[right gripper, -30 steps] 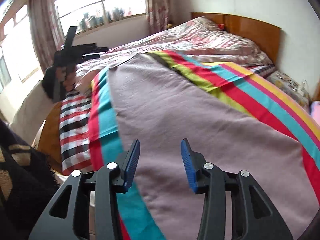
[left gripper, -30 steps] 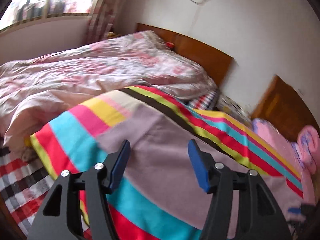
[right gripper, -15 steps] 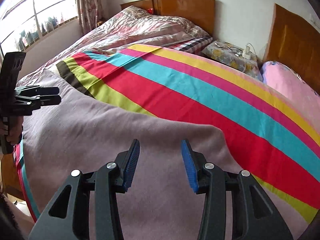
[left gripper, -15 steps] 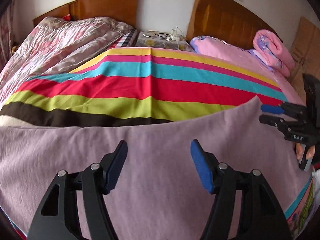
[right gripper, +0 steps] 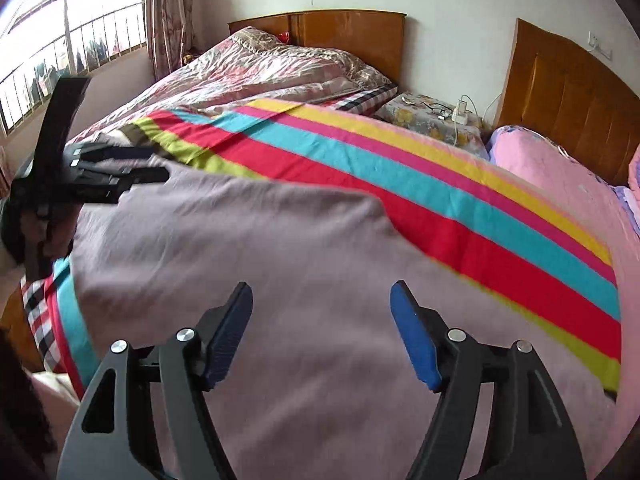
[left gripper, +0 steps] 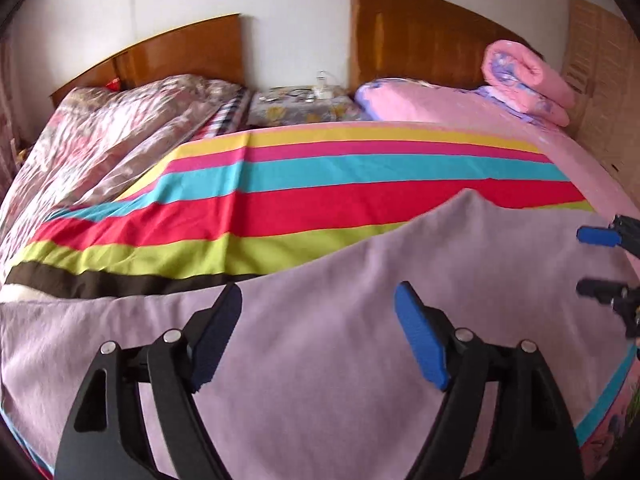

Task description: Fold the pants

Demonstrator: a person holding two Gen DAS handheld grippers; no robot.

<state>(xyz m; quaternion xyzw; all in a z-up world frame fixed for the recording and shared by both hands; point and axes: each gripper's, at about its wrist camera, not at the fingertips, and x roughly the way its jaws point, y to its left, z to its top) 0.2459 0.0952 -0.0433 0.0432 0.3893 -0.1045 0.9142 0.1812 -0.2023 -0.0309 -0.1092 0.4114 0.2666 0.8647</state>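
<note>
The pants point(left gripper: 480, 264) are a wide mauve cloth spread flat over the striped sheet point(left gripper: 320, 196) on the near part of the bed. In the left wrist view my left gripper point(left gripper: 318, 292) hovers over the cloth. Its jaws are opening and nothing is between the blue pads. My right gripper point(left gripper: 584, 262) shows at the right edge, above the cloth's right side. In the right wrist view my right gripper point(right gripper: 322, 288) is above the pants point(right gripper: 280, 240), jaws opening and empty. My left gripper point(right gripper: 156, 164) is at the cloth's far left corner.
A floral quilt point(left gripper: 100, 140) lies heaped on the left bed. A rolled pink blanket point(left gripper: 524, 76) sits by the right headboard point(left gripper: 420, 36). A cloth-covered nightstand point(left gripper: 304, 104) with a charger stands between the beds. A barred window point(right gripper: 60, 40) is at the far left.
Both views have swung from the window side toward the headboards. Both pairs of jaws now stand wider. The right gripper has come into the left wrist view at the right edge.
</note>
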